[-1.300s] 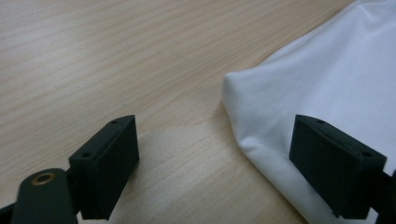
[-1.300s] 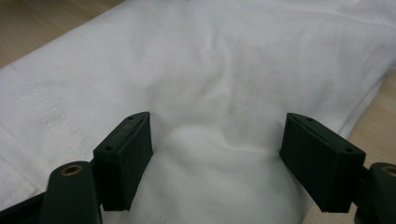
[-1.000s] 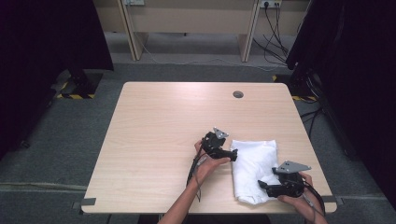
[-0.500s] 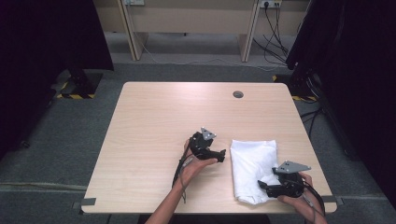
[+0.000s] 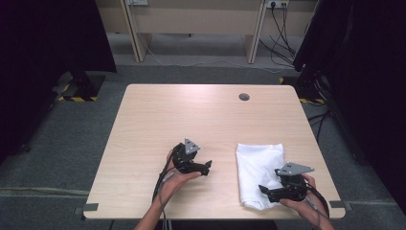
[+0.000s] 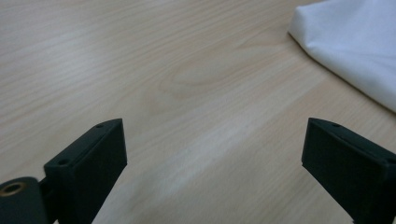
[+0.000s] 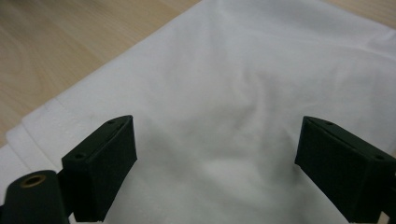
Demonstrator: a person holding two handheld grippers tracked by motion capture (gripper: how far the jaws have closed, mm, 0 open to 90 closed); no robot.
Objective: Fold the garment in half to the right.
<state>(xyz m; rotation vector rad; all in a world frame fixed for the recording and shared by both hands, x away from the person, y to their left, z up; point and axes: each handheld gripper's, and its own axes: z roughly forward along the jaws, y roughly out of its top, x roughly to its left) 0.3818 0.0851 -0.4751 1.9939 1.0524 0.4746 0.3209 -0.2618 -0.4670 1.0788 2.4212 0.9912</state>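
Bare tabletop (image 5: pixel 158 120) surrounds the gaping left claw (image 5: pixel 208 167); right claw (image 5: pixel 262 189), just widening, overhangs cloth (image 5: pixel 258 160).

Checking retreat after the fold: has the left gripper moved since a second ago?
Yes. In the high view the left gripper has drawn leftward off the folded white cloth, toward the table's middle; bare wood now separates them.

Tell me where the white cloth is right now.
In the high view the white cloth lies folded on the table's near right part, under the right gripper, apart from the left gripper.
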